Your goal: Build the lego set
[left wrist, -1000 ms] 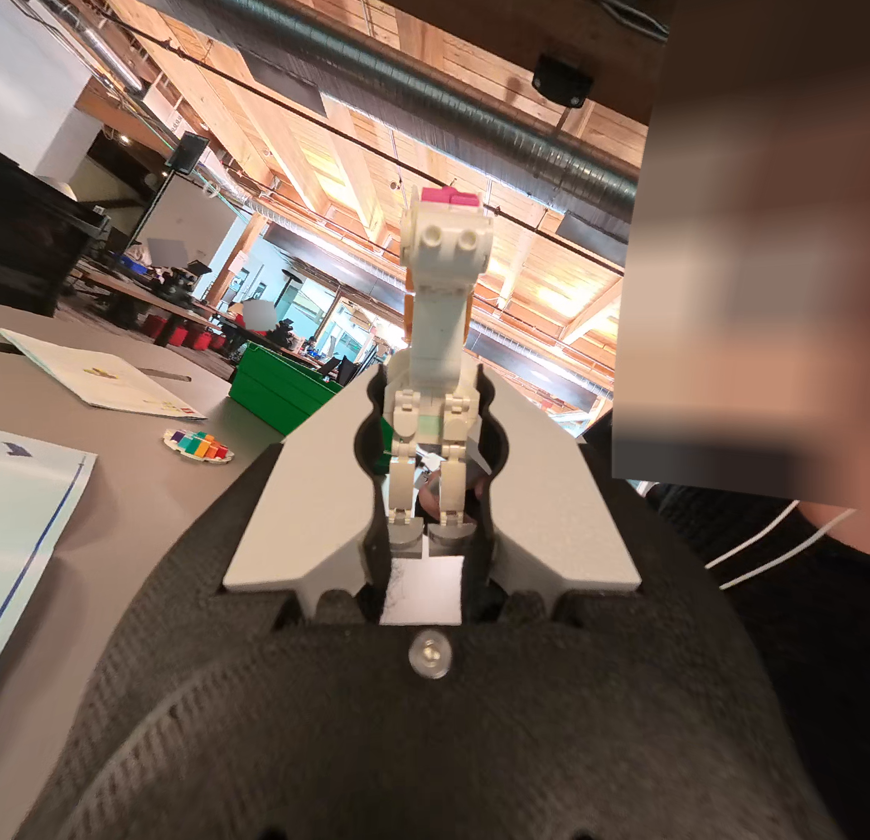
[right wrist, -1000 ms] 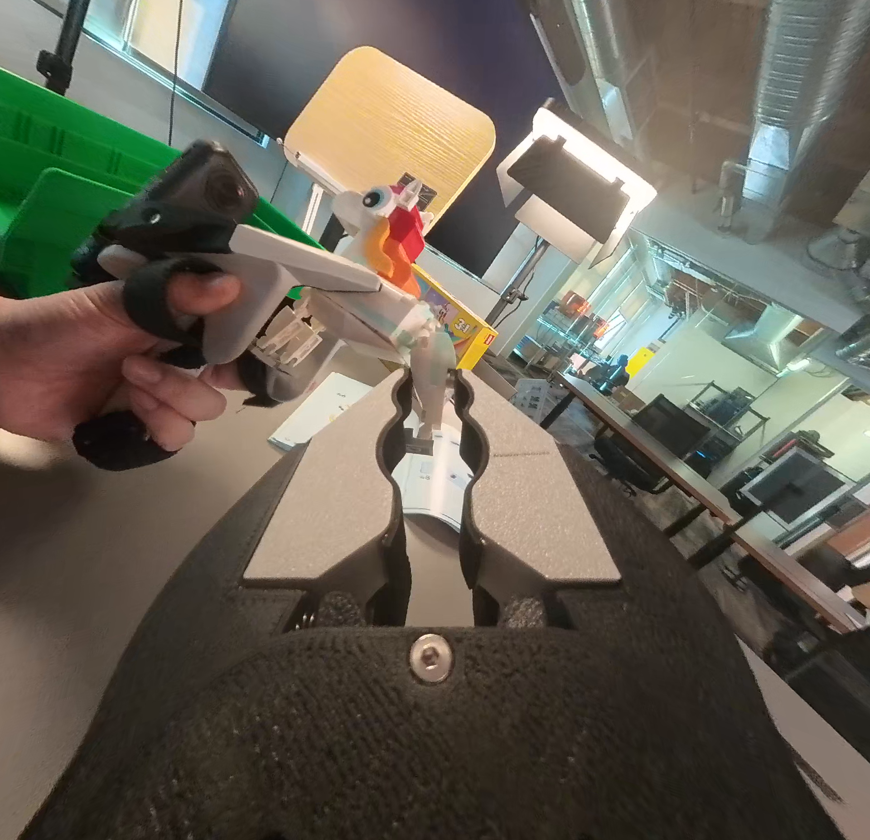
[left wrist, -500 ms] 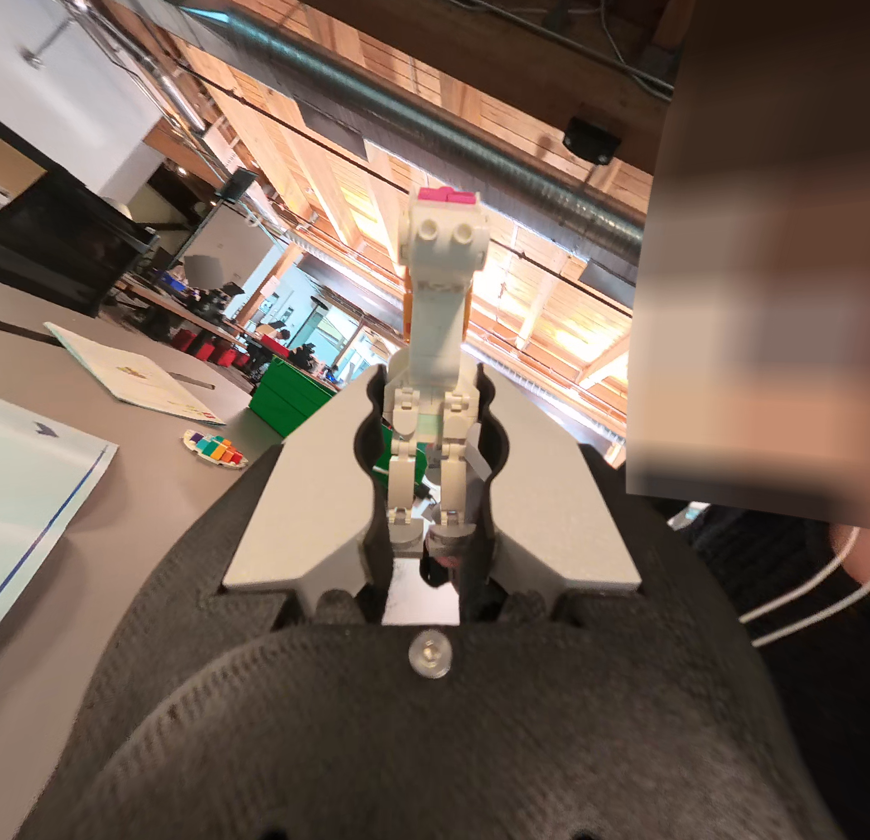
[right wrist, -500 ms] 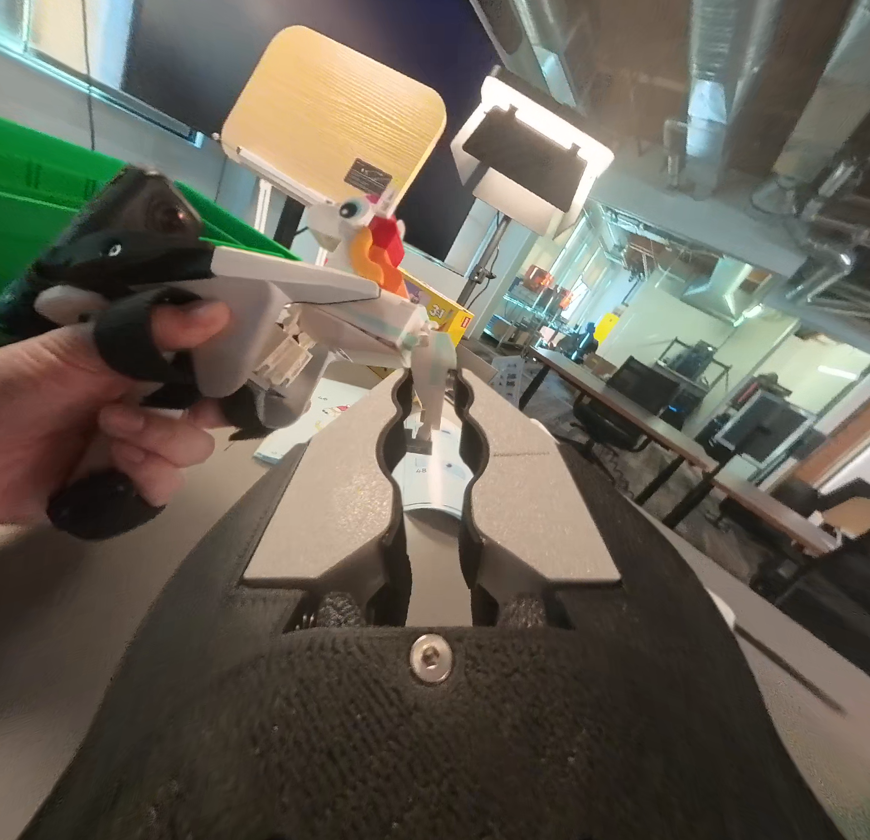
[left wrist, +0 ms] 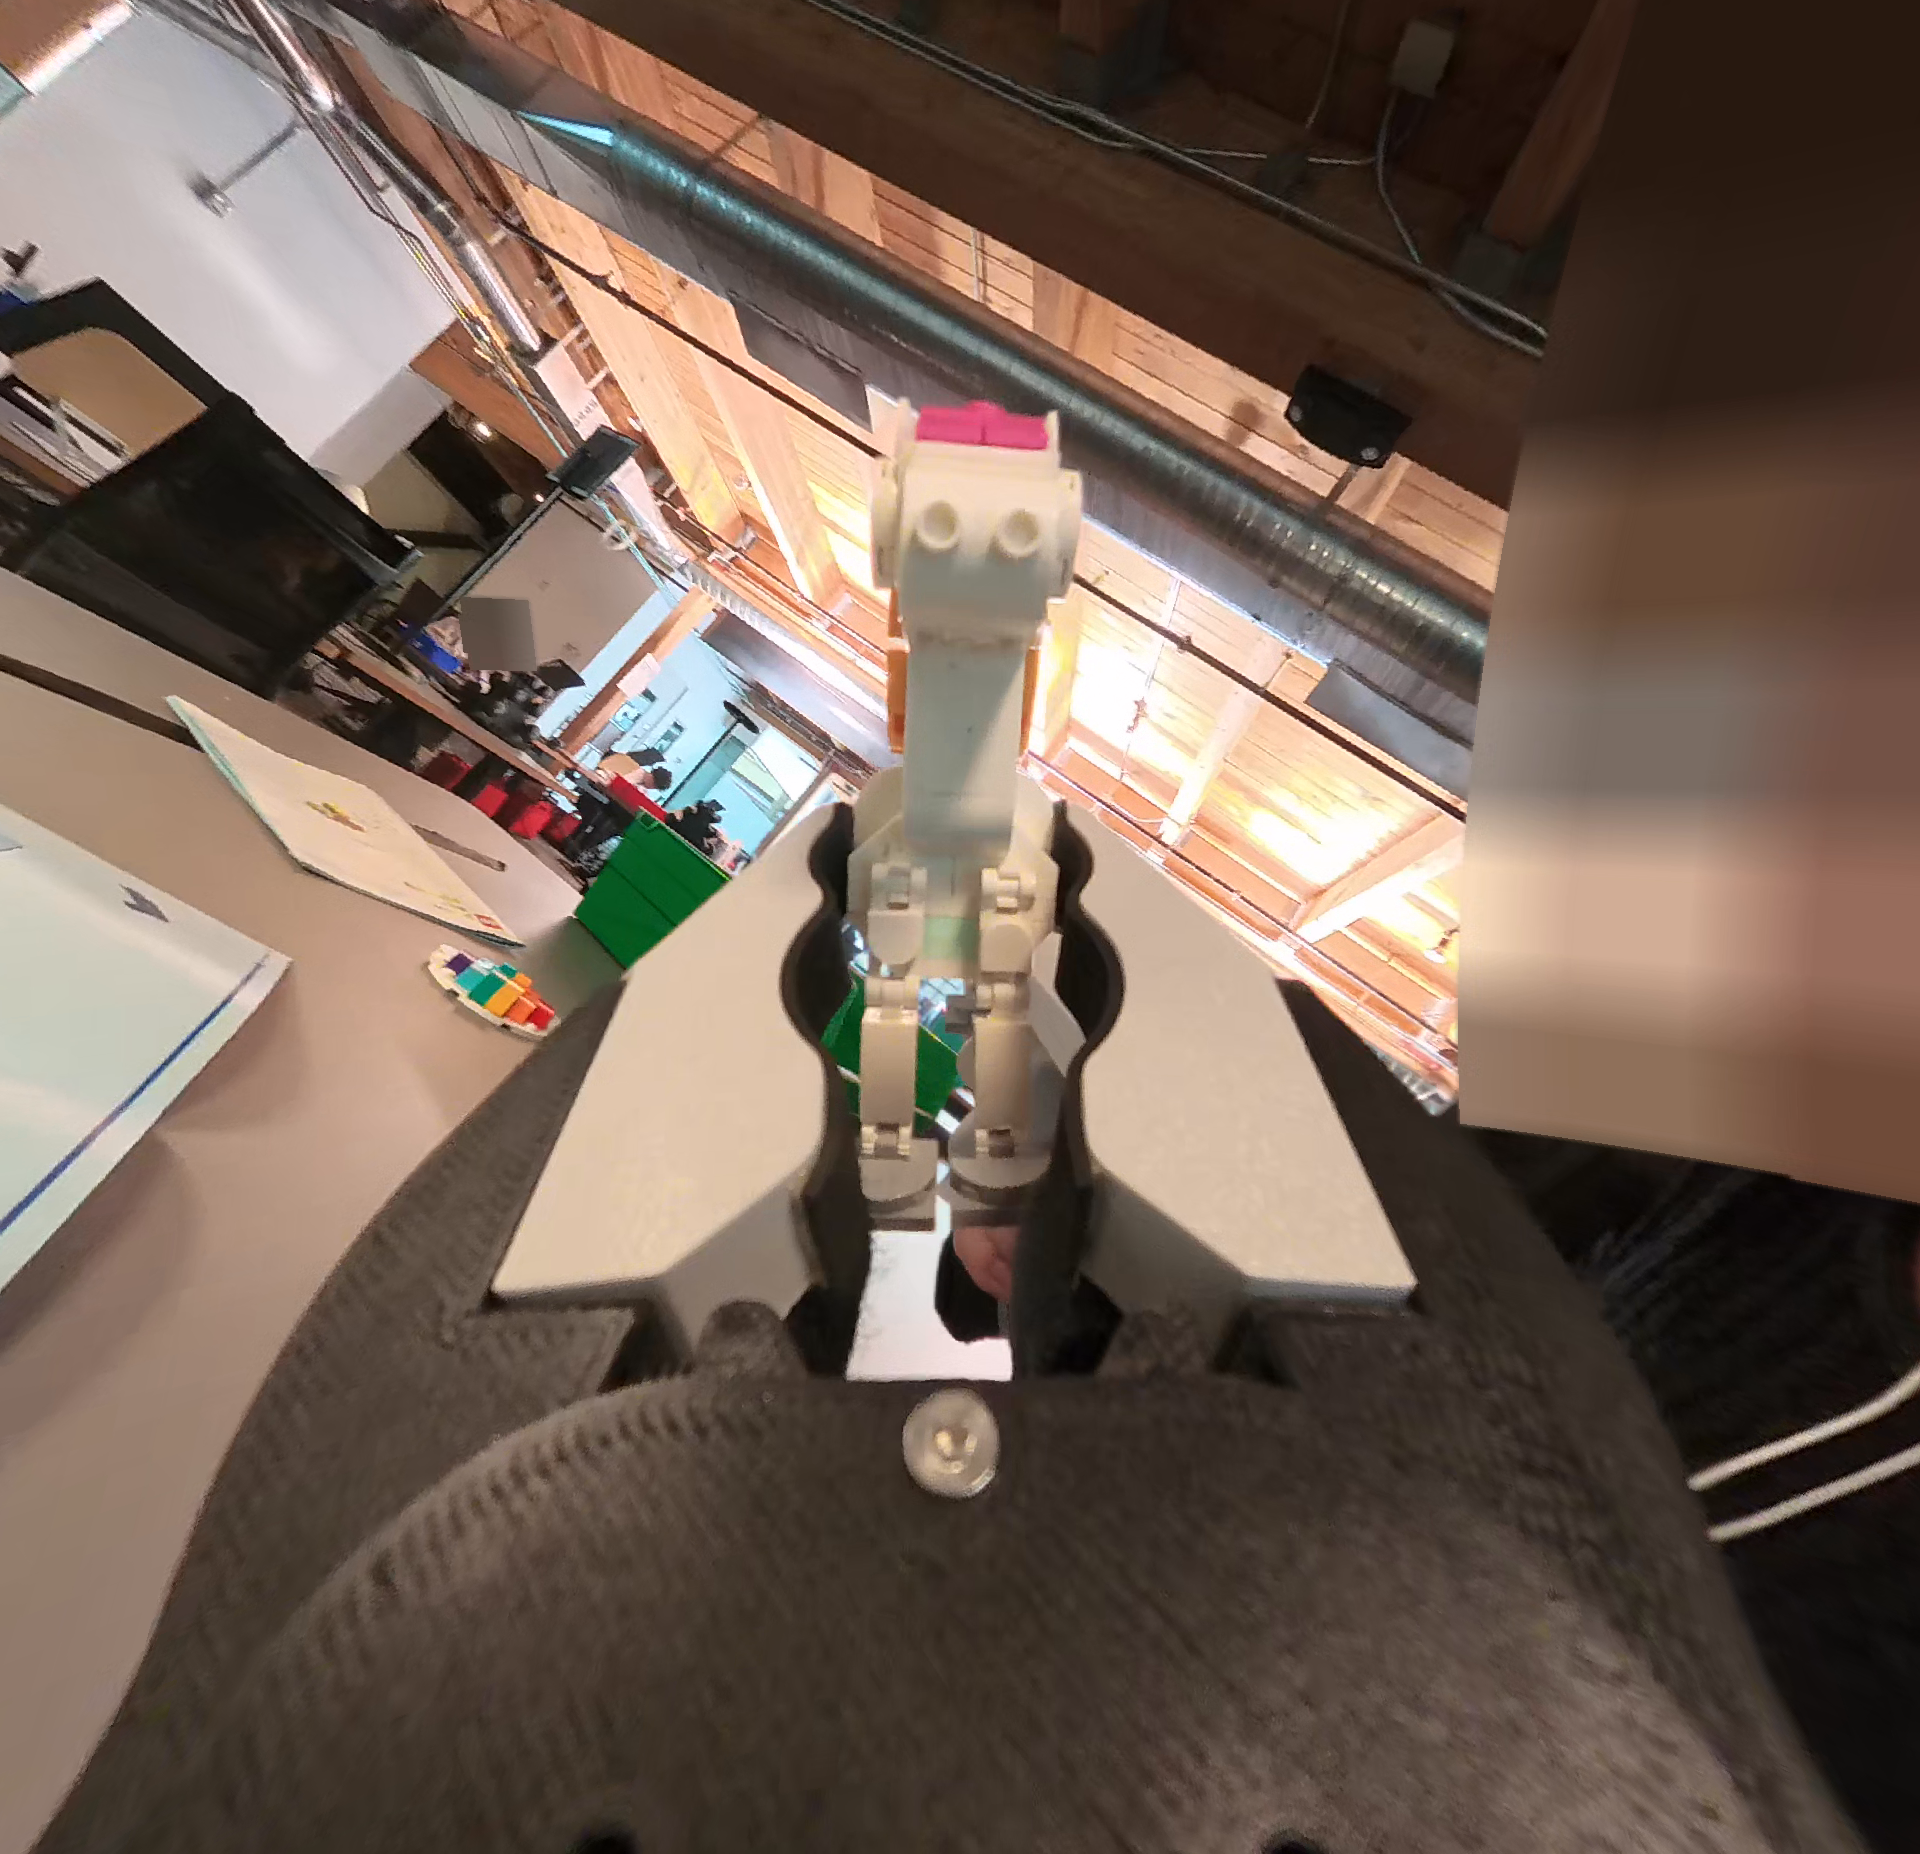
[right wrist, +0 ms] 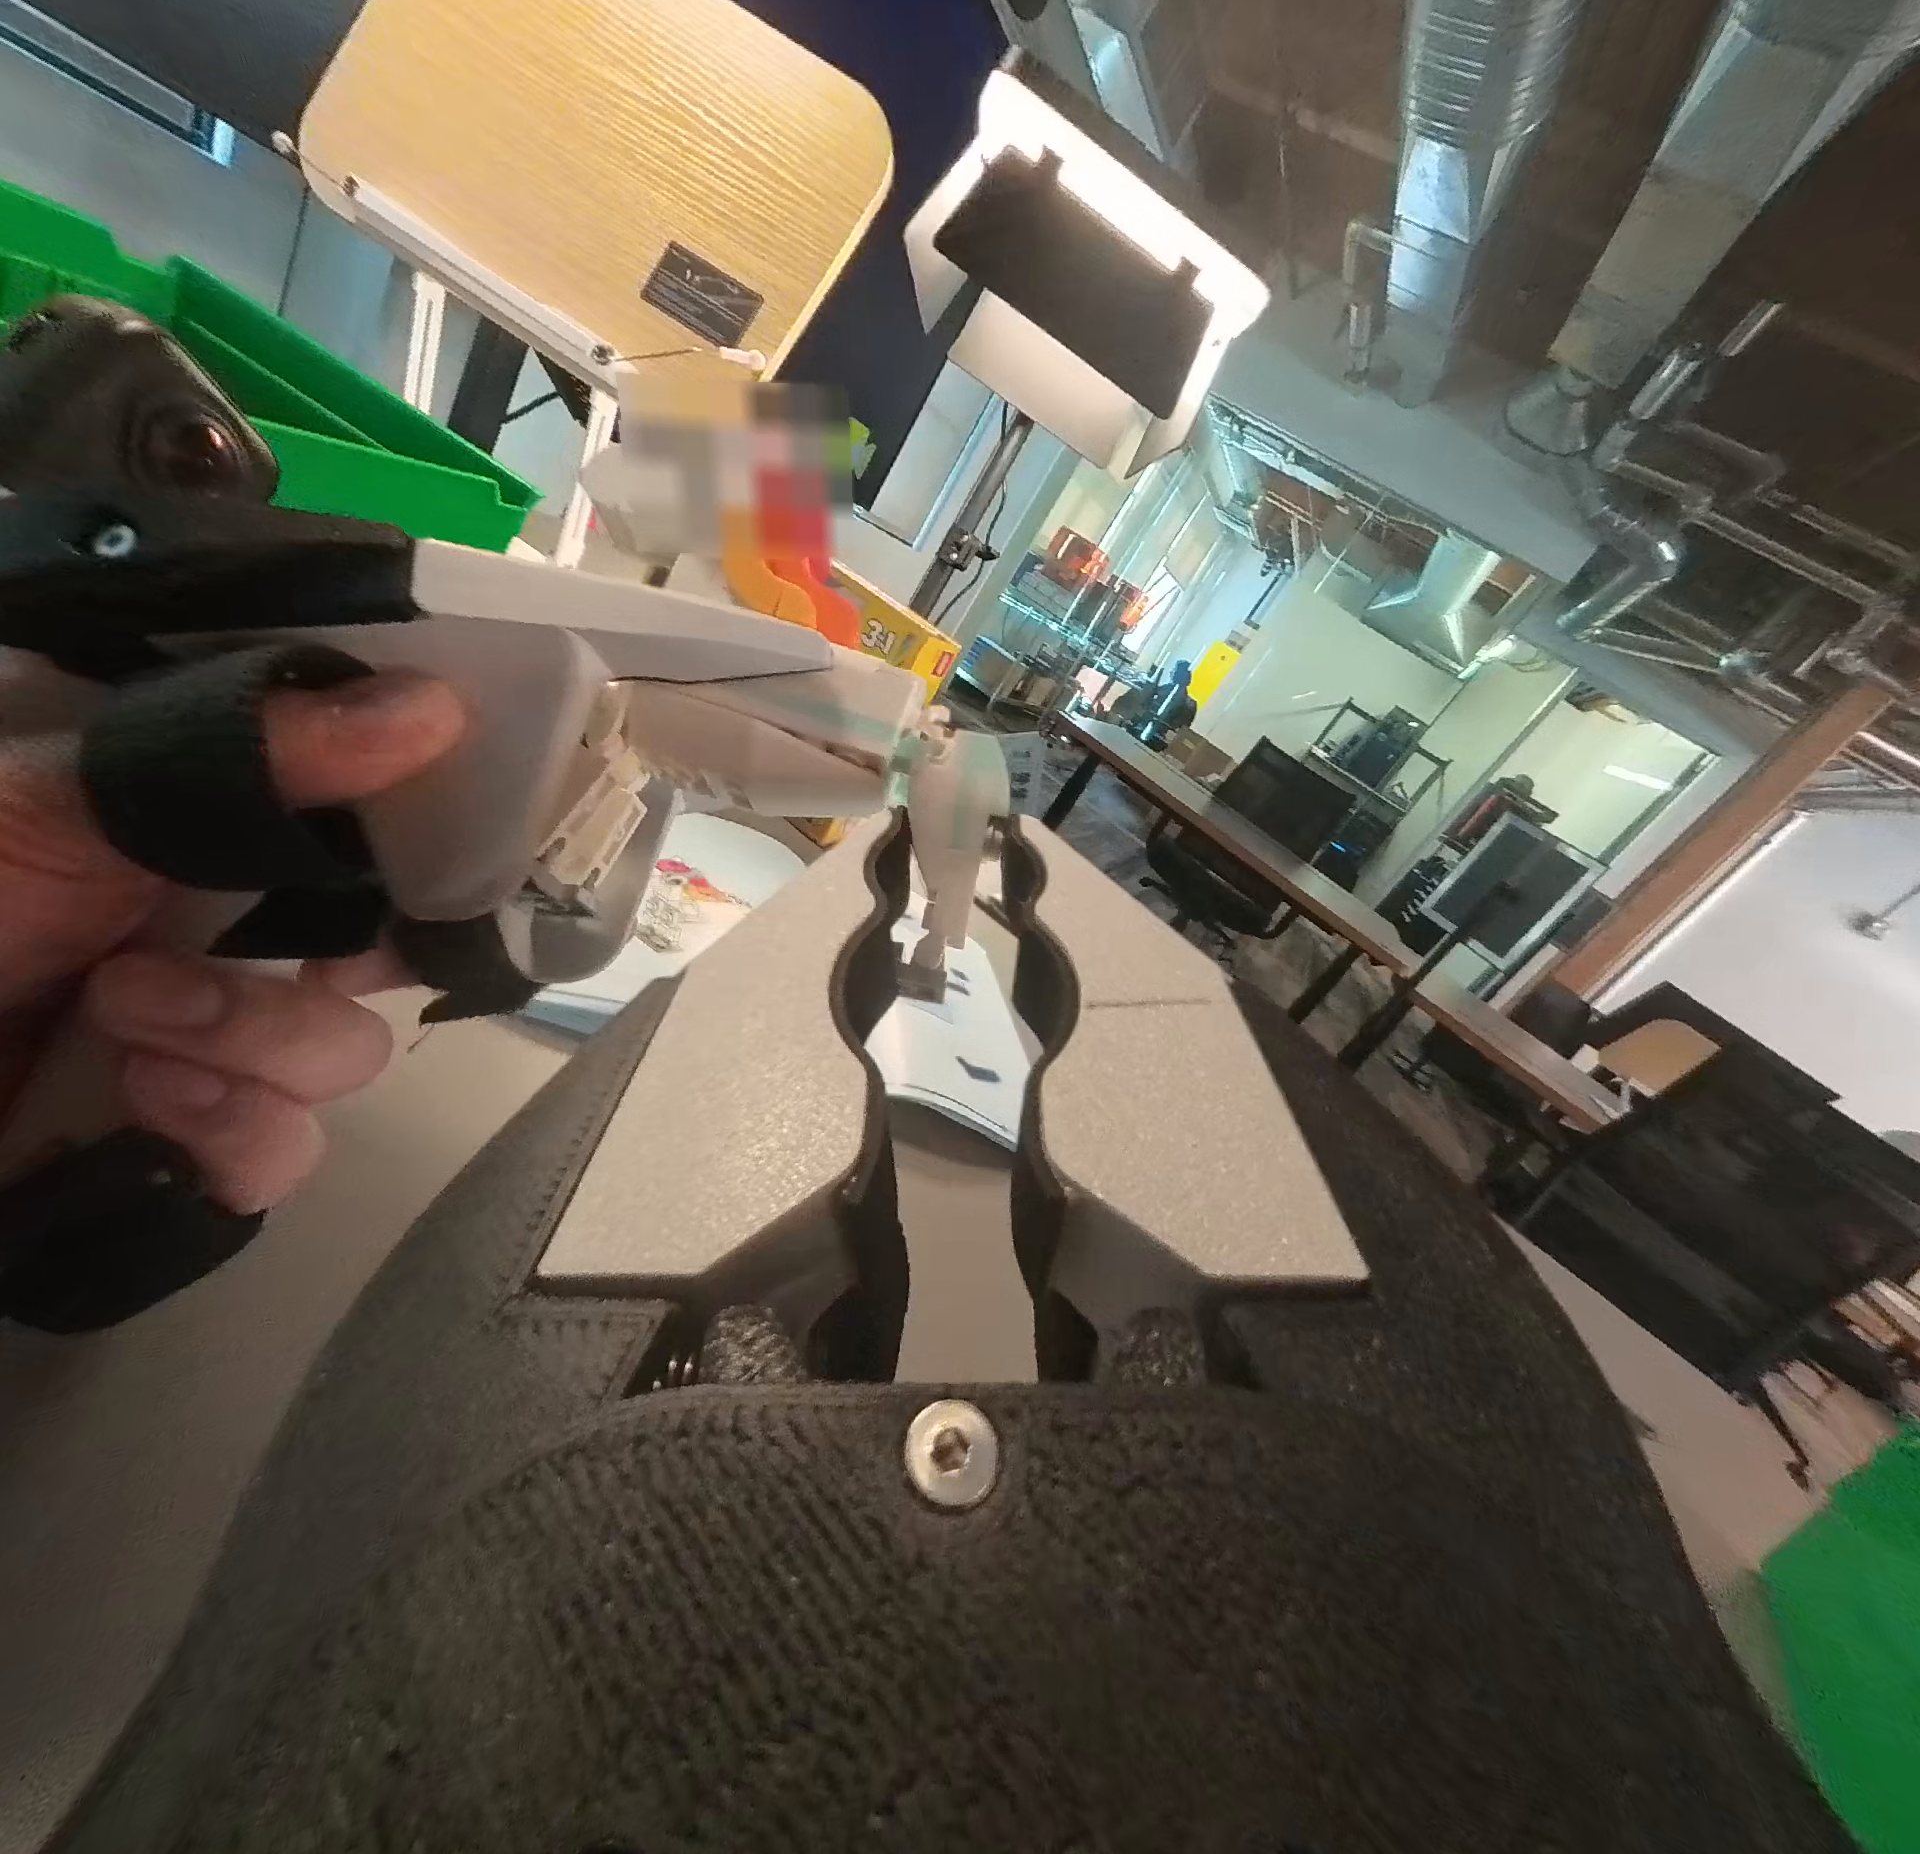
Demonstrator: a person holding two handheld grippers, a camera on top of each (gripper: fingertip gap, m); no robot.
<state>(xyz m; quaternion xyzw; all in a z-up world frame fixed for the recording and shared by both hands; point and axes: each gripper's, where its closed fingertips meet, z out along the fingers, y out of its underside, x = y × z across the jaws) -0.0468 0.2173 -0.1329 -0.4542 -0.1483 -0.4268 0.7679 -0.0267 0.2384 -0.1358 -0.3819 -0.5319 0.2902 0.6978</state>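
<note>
My left claw point(left wrist: 951, 931) is clenched on the white lego model point(left wrist: 961, 765), held up off the desk point(left wrist: 343, 1077) with its neck and pink-topped head rising past my fingertips. My right claw point(right wrist: 951, 869) grips 1 hind leg point(right wrist: 951, 817) of the same model (its head is blurred here). Booklets point(left wrist: 343, 828) and a small pile of coloured bricks point(left wrist: 497, 989) lie on the desk, near green bins point(left wrist: 644, 890).
</note>
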